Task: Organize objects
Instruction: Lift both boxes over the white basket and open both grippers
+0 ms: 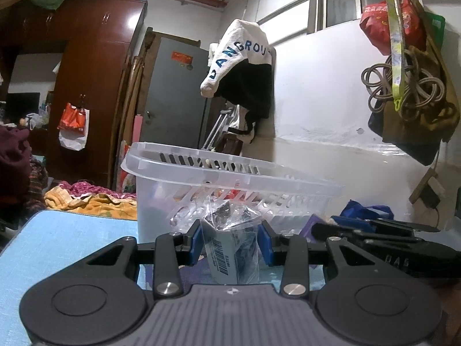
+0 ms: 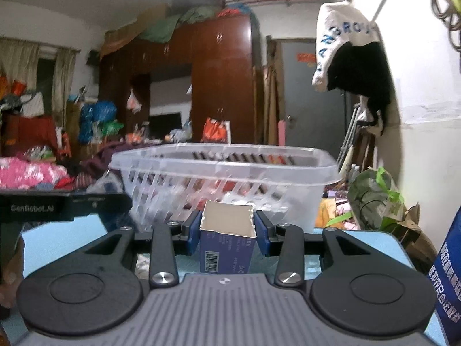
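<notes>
My left gripper (image 1: 230, 240) is shut on a clear plastic bag with a barcode label (image 1: 230, 248), held just in front of a clear slotted plastic basket (image 1: 230, 173). My right gripper (image 2: 227, 232) is shut on a small blue cardboard box with a torn open top (image 2: 227, 239), also just in front of the basket (image 2: 224, 164). The basket stands on a light blue table (image 1: 63, 239) and holds several items that are blurred through its wall. The right gripper's body shows at the right of the left wrist view (image 1: 383, 245), the left one's at the left of the right wrist view (image 2: 57, 206).
A blue printed package (image 2: 449, 274) stands at the table's right edge. A blue bag (image 1: 363, 210) lies beside the basket. A white wall with hanging bags (image 1: 409, 92) is on the right. Clothes piles, a brown wardrobe (image 2: 219, 80) and a grey door (image 1: 175, 92) lie beyond.
</notes>
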Demonstrator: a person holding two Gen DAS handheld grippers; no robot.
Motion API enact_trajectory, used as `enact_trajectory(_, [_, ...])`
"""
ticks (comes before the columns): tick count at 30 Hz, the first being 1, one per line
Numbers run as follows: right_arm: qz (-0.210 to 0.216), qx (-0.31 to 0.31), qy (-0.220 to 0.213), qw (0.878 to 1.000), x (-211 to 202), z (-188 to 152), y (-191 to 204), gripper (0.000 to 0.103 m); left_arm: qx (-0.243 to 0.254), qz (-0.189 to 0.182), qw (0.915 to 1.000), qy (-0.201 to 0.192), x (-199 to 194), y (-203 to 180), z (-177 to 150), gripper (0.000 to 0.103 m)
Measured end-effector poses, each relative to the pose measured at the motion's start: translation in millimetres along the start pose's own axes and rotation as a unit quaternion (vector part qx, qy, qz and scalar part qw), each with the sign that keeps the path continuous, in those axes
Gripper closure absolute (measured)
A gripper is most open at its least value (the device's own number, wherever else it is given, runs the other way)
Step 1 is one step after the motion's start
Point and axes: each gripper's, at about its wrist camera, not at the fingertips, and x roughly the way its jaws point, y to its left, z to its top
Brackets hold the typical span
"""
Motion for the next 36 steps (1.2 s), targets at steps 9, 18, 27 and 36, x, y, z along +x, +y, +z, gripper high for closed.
enact_trajectory(9, [0.049, 0.042, -0.046, 0.997, -33.6, 17.6, 1.5, 0.060, -0.035, -0.083, 0.9927, -0.080, -38.3, 4.3, 13.1, 0.060])
enact_trajectory(18, [0.008, 0.075, -0.032, 0.997, 38.5, 114.1, -23.0, 0.060, -0.042, -0.024, 0.9954, -0.083, 10.1, 3.9, 99.3, 0.060])
enact_trajectory(27, [-0.005, 0.078, 0.004, 0.997, 48.7, 100.5, -22.3, 0.000, 0.019, 0.051, 0.9967, -0.060, 31.4, -4.4, 85.4, 0.024])
enact_trajectory(36, [0.029, 0.082, 0.072, 0.994, 11.2, 18.3, 0.9, 0.000, 0.050, 0.064, 0.9966, -0.014, -22.1, 5.1, 21.8, 0.005])
